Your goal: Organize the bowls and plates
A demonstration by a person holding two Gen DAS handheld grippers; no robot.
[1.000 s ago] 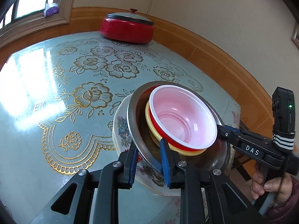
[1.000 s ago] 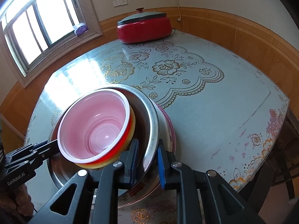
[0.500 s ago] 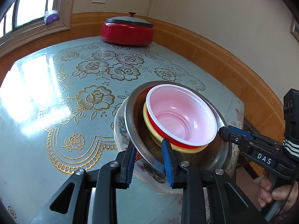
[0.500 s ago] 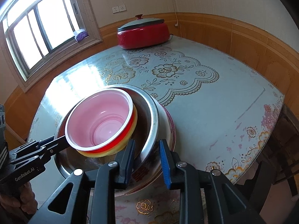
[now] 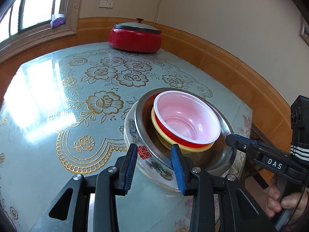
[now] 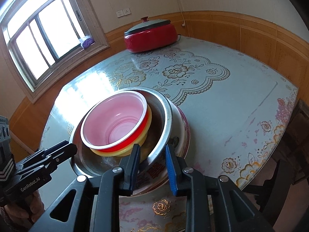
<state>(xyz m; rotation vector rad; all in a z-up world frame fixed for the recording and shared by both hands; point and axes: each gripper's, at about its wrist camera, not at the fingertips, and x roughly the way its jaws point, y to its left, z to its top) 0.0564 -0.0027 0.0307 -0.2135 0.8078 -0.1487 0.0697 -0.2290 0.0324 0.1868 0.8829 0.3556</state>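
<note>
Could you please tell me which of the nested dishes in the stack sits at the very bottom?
The floral porcelain bowl is lowest: its white patterned wall shows beneath the steel bowl, which holds the yellow bowl and red bowl.

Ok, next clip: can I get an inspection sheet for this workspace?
Surface: glossy floral table.
Job's things: red bowl nested in yellow bowl, both in steel basin, on floral plate; stack near the table's edge.
Clutter: lidded red pot at far side.
Grippers: left gripper and right gripper both opening, straddling the stack's rim, pads clear.
Cables: thin cord on the wall.
Surroundings: window, wall sockets, wood wainscot.
</note>
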